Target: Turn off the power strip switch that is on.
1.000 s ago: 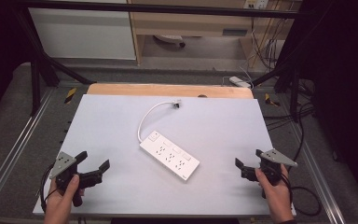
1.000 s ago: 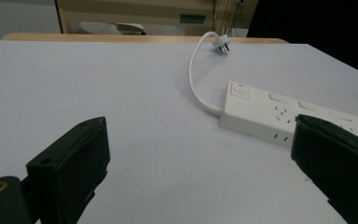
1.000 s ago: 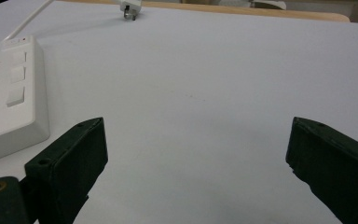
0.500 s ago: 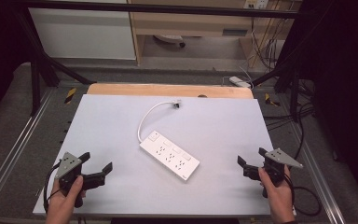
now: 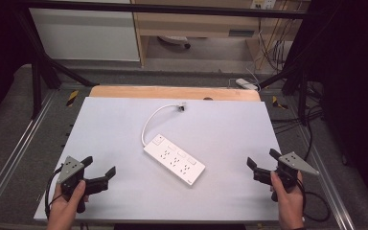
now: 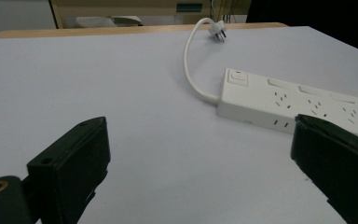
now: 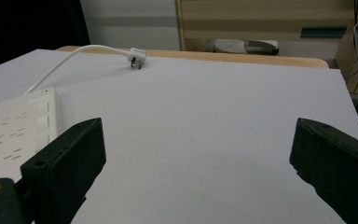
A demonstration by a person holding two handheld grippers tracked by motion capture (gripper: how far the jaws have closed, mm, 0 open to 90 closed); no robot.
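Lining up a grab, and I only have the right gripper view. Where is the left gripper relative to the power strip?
Observer: The left gripper is near the near left corner of the table, apart from the power strip, with its jaws wide open.
Operator: How does the whole strip lie?
Observer: It lies diagonally mid-table, with the switch end toward the far left and the other end pointing toward the right gripper.
Operator: Is anything plugged into it?
Observer: No. The high view shows all three socket groups empty.
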